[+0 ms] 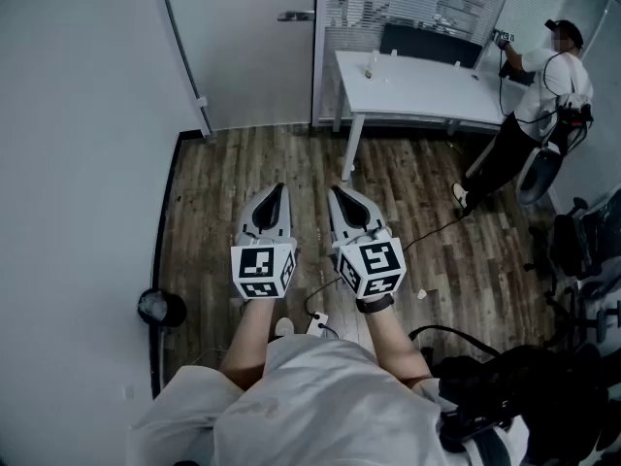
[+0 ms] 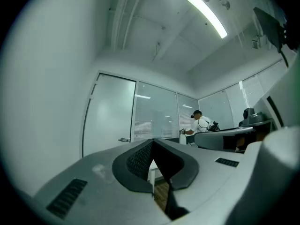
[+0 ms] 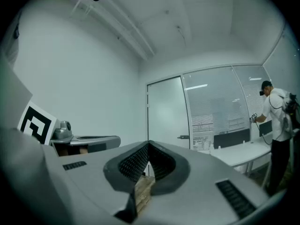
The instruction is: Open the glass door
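Note:
The frosted glass door stands closed at the far end of the wooden floor, with its metal handle on the right edge. My left gripper and right gripper hover side by side over the floor, well short of the door, both pointing at it. Both are shut with nothing between their jaws. In the left gripper view the left gripper has the door and handle ahead to the left. In the right gripper view the right gripper sees the door and handle just right of centre.
A white wall runs along the left. Right of the door a white desk stands before glass partitions with blinds. A person works at the desk's far right. Office chairs, floor cables and a black round stand are nearby.

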Motion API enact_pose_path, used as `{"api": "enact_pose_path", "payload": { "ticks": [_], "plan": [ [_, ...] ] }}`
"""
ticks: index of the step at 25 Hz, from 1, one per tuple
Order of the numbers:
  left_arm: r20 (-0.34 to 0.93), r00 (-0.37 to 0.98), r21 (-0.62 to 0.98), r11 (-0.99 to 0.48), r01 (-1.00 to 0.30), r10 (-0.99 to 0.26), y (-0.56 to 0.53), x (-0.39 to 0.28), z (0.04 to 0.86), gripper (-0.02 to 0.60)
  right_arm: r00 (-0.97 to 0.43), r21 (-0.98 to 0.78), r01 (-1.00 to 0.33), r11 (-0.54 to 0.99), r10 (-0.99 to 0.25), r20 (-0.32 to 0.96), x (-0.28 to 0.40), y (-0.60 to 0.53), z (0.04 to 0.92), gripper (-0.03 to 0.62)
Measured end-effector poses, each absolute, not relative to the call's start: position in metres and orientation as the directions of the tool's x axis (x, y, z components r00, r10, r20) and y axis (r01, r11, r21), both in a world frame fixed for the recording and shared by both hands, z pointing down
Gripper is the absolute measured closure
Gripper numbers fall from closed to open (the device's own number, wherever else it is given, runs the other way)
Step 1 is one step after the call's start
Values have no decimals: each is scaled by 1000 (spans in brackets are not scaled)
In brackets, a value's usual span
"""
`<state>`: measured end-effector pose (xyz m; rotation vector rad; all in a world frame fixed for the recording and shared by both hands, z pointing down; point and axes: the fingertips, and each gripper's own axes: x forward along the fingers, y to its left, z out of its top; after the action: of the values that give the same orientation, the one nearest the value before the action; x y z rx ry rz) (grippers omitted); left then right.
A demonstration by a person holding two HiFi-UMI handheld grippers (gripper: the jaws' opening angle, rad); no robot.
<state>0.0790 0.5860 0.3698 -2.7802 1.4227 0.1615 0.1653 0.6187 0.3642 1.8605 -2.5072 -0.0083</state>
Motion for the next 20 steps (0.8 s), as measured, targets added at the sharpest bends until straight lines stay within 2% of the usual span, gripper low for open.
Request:
{"api": "enact_pose_path", "payload": {
  "ticks": [14,20],
  "plan": [
    [-99,603,40,-609,-792,-792,564,67,376,580,-282,10,-959,283,-959,17,148,596,370,591],
    [-102,603,48,-610,-791,-791,538,43,380,580,-287,-64,-956,287,-958,-1,128,571,376,592]
  ]
}}
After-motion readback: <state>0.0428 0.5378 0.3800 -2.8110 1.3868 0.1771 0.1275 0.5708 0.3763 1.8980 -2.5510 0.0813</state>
